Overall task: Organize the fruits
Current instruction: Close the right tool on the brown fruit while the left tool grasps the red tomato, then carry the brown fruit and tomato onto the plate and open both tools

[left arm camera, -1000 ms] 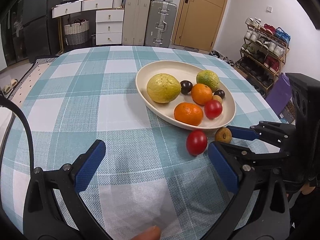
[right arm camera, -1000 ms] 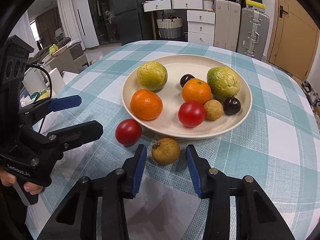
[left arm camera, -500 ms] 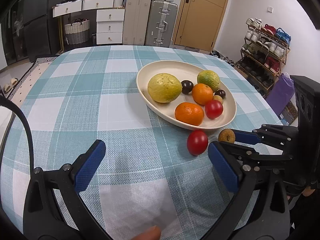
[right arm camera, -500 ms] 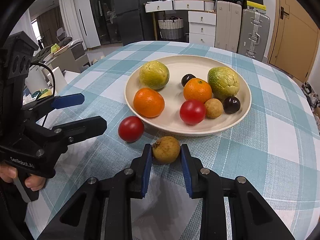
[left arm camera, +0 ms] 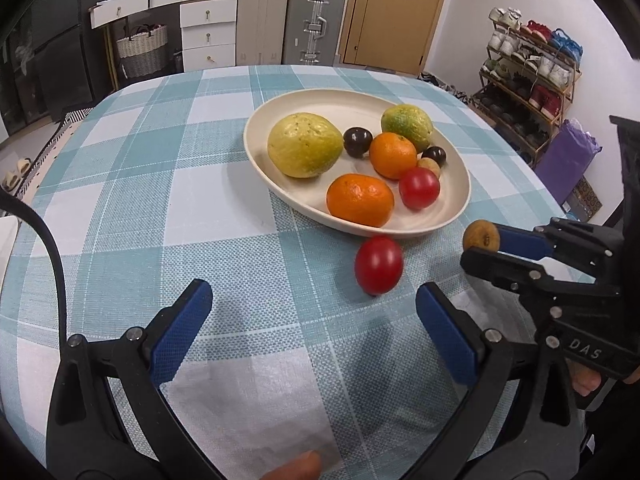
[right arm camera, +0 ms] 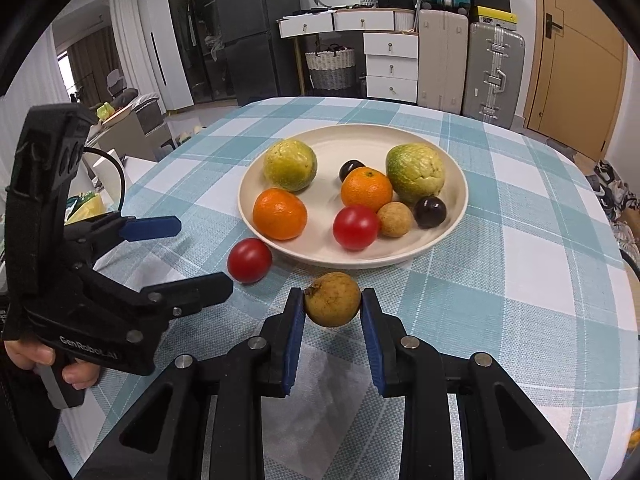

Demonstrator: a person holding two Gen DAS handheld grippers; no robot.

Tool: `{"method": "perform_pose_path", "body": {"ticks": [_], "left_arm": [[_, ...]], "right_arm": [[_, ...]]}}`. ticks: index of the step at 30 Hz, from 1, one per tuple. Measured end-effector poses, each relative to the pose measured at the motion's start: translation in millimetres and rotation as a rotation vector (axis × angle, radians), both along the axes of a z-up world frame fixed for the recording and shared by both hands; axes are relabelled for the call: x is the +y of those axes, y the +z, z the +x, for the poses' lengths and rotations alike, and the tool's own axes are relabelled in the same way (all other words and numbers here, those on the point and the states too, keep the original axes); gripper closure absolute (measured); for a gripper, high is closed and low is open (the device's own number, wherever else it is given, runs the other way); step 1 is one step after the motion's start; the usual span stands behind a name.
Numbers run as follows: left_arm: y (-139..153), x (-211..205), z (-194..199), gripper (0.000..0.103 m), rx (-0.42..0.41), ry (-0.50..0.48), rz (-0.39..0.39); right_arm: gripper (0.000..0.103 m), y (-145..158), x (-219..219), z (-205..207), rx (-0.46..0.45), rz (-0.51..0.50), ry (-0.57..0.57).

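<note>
Brown fruit grabbed, plate next

Right gripper [right arm camera: 332, 312] jaws pinch the brown fruit [right arm camera: 332, 299] just off the bench by the plate [right arm camera: 448, 236]. Left gripper [left arm camera: 316, 320] jaws spread behind the tomato [left arm camera: 378, 265]. Next probably: lift over the rim, drop gently.

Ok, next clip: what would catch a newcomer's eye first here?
Probably the cream plate mid-table, piled with fruit. Then the small brown fruit pinched in the right gripper just short of its near rim, and a red tomato lying alone on the checked cloth beside it.
</note>
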State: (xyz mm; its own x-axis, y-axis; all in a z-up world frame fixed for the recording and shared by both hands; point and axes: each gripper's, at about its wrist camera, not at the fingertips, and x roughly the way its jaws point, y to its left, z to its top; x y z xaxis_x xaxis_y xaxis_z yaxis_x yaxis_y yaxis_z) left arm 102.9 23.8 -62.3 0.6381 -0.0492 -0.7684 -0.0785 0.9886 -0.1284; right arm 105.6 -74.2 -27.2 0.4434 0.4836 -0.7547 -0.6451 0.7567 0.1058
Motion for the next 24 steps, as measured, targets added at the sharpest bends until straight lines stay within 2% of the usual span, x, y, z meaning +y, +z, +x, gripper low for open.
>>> {"method": "perform_pose_path", "body": {"ticks": [3,5,12,17,21,24], "left_arm": [[-3,-6,6,0.006,0.017,-0.022,-0.012],[-5,-11,11,0.015,0.027,-0.037,-0.009],[-5,-29,20,0.032,0.022,-0.088,0.029],[-3,-36,21,0.052,0.012,-0.119,0.028],[-2,-37,21,0.057,0.009,-0.138,0.015],[-2,-37,20,0.065,0.007,-0.147,0.007]], "right_arm": [[0.074,0,-3,1,0.000,0.002,-0.005],[0.074,-1,-5,2,0.003,0.003,-0.010],[0.074,-5,-14,6,0.011,0.016,-0.033],[0.074,-4,-18,8,0.011,0.022,-0.038],[0.074,-3,-21,9,0.008,0.024,-0.046],[0.074,-4,-22,11,0.010,0.027,-0.052]]}}
